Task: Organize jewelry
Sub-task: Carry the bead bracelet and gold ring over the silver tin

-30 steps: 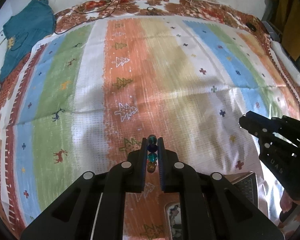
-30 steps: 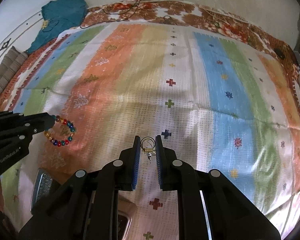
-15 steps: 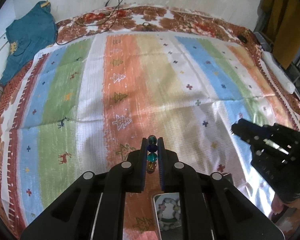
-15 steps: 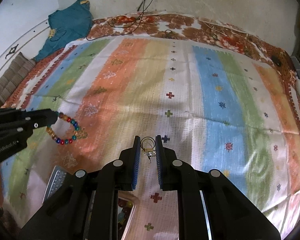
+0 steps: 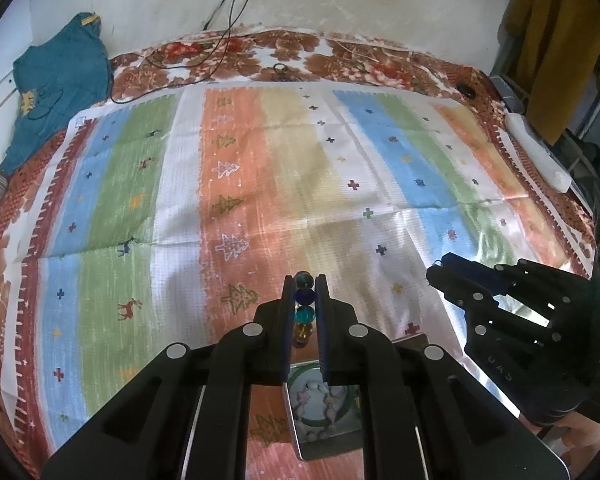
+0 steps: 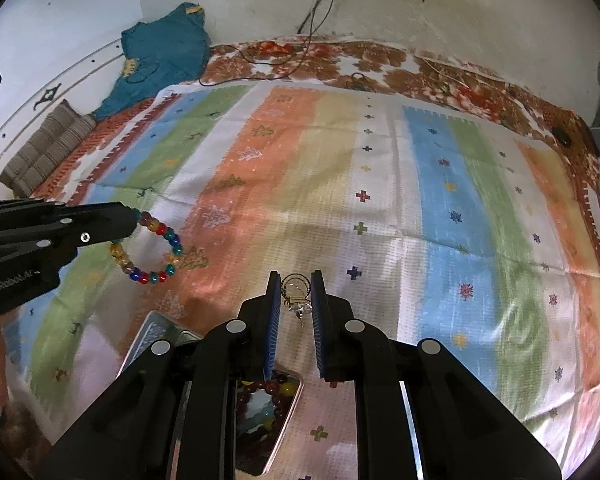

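Right, your left gripper (image 5: pixel 305 292) pinches the beaded bracelet (image 6: pixel 152 248) edge-on, loop hanging free above the tray (image 5: pixel 328 432), ready to drop. Your right gripper (image 6: pixel 296 296) is clamped on gold earrings (image 6: pixel 294 292), lifted off the striped cloth (image 6: pixel 380 208).

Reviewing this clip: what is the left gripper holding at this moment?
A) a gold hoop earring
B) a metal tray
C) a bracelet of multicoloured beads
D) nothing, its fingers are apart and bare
C. In the right wrist view the left gripper pinches a bead bracelet that hangs as a loop off its tips above the striped cloth; the left wrist view shows beads clamped between its fingers.
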Demonstrator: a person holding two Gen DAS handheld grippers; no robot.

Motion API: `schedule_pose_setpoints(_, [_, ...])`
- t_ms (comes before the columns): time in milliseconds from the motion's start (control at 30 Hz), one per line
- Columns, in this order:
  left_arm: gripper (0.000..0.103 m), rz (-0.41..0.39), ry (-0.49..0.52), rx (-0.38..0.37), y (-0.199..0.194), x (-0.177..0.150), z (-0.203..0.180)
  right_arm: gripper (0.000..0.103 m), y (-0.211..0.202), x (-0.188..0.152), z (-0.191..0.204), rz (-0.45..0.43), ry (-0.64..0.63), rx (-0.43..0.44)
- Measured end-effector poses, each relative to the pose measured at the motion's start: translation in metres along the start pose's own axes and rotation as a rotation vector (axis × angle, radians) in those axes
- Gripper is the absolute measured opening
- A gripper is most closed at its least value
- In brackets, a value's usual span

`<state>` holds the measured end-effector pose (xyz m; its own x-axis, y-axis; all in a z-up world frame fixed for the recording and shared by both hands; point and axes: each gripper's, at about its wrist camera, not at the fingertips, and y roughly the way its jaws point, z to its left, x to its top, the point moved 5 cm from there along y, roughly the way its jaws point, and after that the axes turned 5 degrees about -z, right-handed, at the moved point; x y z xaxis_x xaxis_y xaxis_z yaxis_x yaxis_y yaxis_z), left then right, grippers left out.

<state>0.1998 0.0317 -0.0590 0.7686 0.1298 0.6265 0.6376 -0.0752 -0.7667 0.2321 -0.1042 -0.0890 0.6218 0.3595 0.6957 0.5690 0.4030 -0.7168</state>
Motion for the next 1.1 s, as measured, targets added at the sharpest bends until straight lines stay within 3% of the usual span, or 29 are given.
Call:
schedule_pose_setpoints(633, [0.009,-0.051,0.047,0.002,-0.035,-0.015,-0.025,0.016,-0.031,-0.019,0.016,0.017,0.015,0.1])
schedule_pose_setpoints(733, [0.009,-0.055,0.052,-0.007,-0.041,-0.018,-0.029,0.016,-0.035,-0.024,0.018,0.013,-0.016,0.079])
schedule_pose_setpoints(1100, [0.009,-0.062,0.073,-0.034,-0.06,-0.038,-0.045,0.016,-0.051,-0.037,0.027,0.033,-0.006,0.172])
